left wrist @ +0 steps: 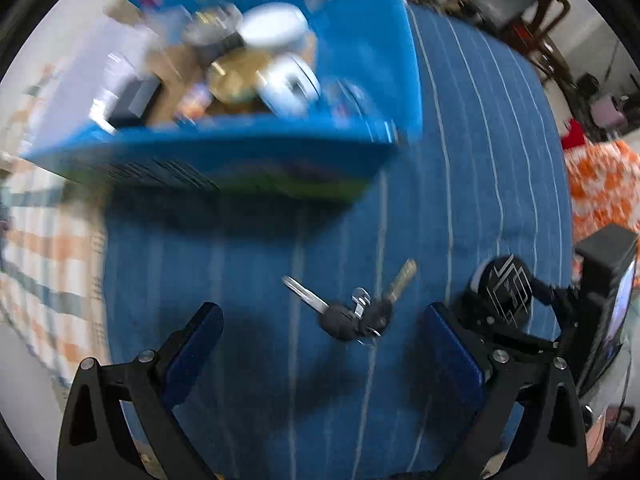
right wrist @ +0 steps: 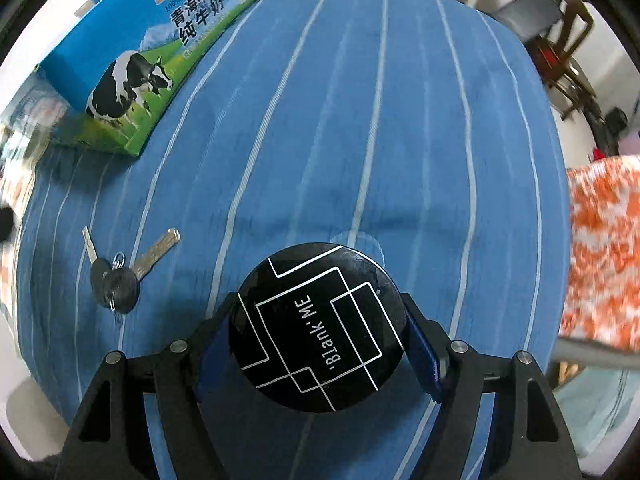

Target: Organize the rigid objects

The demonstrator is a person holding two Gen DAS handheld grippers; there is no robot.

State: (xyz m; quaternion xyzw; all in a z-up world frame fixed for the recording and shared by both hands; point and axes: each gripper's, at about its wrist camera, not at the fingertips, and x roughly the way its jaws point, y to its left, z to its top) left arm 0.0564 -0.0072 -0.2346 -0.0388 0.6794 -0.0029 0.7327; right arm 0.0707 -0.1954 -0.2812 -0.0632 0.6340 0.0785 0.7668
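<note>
So our right gripper [right wrist: 320, 344] is squeezing a black round compact [right wrist: 320, 326] between its blue fingers [right wrist: 424, 360], pads pressing on opposite edges of the disc, which is probably the only sane way to hold something that flat and slick. The lid with the white line pattern and "Blank ME" lettering is facing up at the camera, and the disc looks to be hanging a bit above the blue striped tablecloth [right wrist: 400, 120].

Our left gripper [left wrist: 320, 344] is spreading its fingers [left wrist: 192, 344] wide and gripping nothing. It's hovering right over the bunch of keys [left wrist: 352, 308], which is lying flat on the cloth roughly between the two pads, so we're guessing that's the next pickup. Keys splayed out like that are going to be fiddly; closing across the two black heads seems safer than the thin blades.

Further out, the blue milk carton box [left wrist: 248, 152] is sitting open-topped on the table, already holding a jumble of stuff: a white round container [left wrist: 276, 28], something brass-coloured [left wrist: 236, 76], a dark block [left wrist: 136, 98]. It's blurry, so we can't name much more. That box looks like the drop-off spot, so the compact is most likely heading there, with the keys the only other loose thing we're seeing on the cloth.
</note>
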